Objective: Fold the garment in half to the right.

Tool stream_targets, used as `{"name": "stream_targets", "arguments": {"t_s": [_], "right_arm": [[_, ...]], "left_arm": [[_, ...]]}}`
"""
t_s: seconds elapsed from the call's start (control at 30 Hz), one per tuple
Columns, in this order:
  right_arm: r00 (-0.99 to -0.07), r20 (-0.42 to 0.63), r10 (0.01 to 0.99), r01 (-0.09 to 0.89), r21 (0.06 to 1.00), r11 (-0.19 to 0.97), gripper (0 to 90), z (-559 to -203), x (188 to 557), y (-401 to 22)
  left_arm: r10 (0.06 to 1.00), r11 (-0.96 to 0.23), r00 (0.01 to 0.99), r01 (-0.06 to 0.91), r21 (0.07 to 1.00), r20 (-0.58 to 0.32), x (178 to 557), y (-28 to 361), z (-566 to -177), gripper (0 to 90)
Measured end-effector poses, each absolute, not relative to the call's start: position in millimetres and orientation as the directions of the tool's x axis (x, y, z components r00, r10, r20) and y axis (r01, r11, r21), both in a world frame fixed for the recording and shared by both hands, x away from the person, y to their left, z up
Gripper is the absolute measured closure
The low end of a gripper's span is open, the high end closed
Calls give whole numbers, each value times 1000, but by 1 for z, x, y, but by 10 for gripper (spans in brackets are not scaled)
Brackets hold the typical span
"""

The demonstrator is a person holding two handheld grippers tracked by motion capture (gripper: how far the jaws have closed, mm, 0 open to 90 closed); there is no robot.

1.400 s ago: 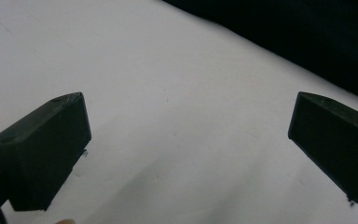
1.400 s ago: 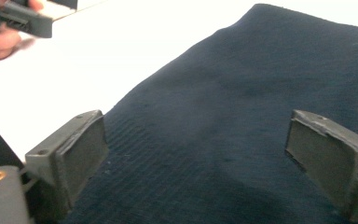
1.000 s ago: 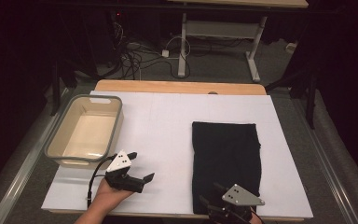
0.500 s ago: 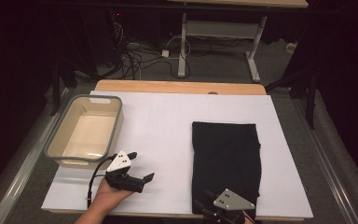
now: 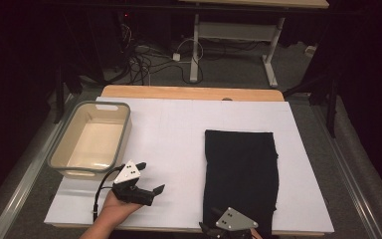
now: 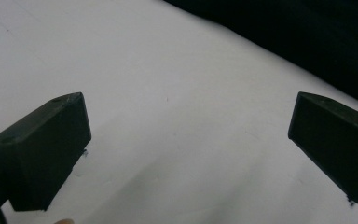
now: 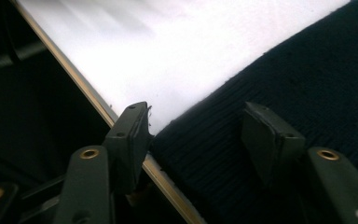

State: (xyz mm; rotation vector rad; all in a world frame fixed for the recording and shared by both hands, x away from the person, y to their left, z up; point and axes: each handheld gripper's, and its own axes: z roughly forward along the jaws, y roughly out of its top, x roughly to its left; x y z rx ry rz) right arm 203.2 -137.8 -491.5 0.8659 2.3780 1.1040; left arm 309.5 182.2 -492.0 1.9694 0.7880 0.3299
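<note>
Black knitted cloth (image 5: 241,177) lies flat on the white table cover (image 5: 179,129), at about 4 o'clock from the middle of the table, its near hem reaching the table's front edge. At that near corner, roughly 5 o'clock, the right gripper (image 7: 196,135) straddles the hem: its jaws stand part open and have just been opening, with the cloth's corner between them; in the right gripper view the left jaw is beside the cloth's edge over the table rim and the right jaw above the knit, neither clearly pinching. Toward 7 o'clock, the left gripper (image 5: 151,191) rests in a hand (image 5: 113,209), its jaws wide apart over bare white cover and holding nothing. Farther off, at about 9 o'clock, sits a cream tub (image 5: 64,149) with a grey rim.
</note>
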Motion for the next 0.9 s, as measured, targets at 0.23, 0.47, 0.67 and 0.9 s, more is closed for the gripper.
{"name": "stream_targets", "arguments": {"t_s": [0.23, 0.47, 0.67, 0.9], "right_arm": [[-710, -166, 685, 350, 760, 548, 478, -496, 202, -129], [-699, -174, 694, 351, 762, 544, 563, -496, 203, -132], [-700, -195, 687, 333, 761, 556, 660, -495, 206, -135], [-727, -138, 673, 344, 775, 530, 729, -493, 213, -144]], "left_arm": [[649, -341, 755, 392, 854, -87, 309, 182, -492, 0], [655, -335, 751, 388, 859, -83, 308, 182, -492, 0], [655, -334, 751, 387, 860, -84, 308, 182, -492, 0], [670, -300, 740, 352, 887, -67, 304, 182, -484, 0]]}}
